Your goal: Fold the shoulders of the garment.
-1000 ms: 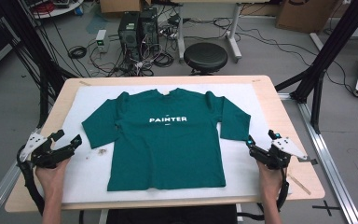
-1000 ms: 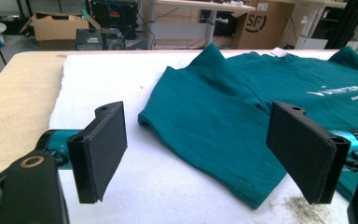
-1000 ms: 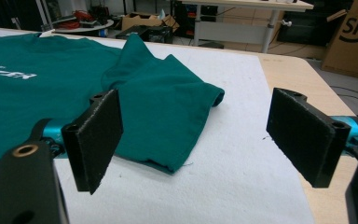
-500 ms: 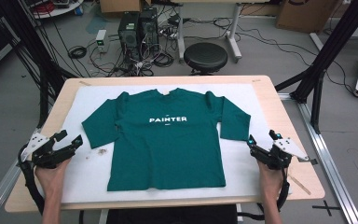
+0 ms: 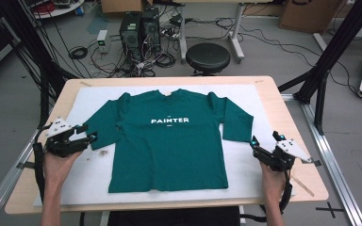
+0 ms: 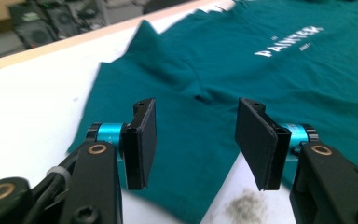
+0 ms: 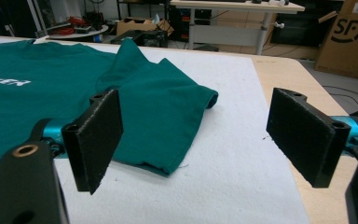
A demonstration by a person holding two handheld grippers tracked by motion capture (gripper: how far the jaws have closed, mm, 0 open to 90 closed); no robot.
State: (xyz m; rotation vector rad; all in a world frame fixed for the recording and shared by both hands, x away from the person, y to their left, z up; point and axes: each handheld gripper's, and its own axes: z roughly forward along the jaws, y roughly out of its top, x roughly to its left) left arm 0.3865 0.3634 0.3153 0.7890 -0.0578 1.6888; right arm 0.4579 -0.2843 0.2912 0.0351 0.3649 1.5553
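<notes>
A dark green long-sleeved shirt (image 5: 169, 141) printed "PAINTER" lies flat, front up, on a white mat (image 5: 259, 99). My left gripper (image 5: 88, 133) hovers at the cuff of the shirt's left sleeve (image 5: 102, 129). Its jaws have just been closing and stand half apart. In the left gripper view the left gripper (image 6: 196, 135) has the sleeve (image 6: 177, 107) lying below and beyond its pads, and nothing is pinched. My right gripper (image 5: 265, 140) rests wide open on the mat, a little right of the right sleeve (image 5: 238, 123). Its cuff (image 7: 168, 116) lies left of centre before the right gripper (image 7: 196, 135).
The mat covers a wooden table (image 5: 287, 122). A grey smudge (image 5: 104, 153) marks the mat near the left cuff. Beyond the table stand a black stool (image 5: 207, 57), computer towers (image 5: 139, 28) with cables, and black frame posts (image 5: 332, 52) at the right.
The left gripper has moved right and slightly up, reaching the left sleeve cuff, and its jaws have narrowed. The right gripper and the shirt have stayed put.
</notes>
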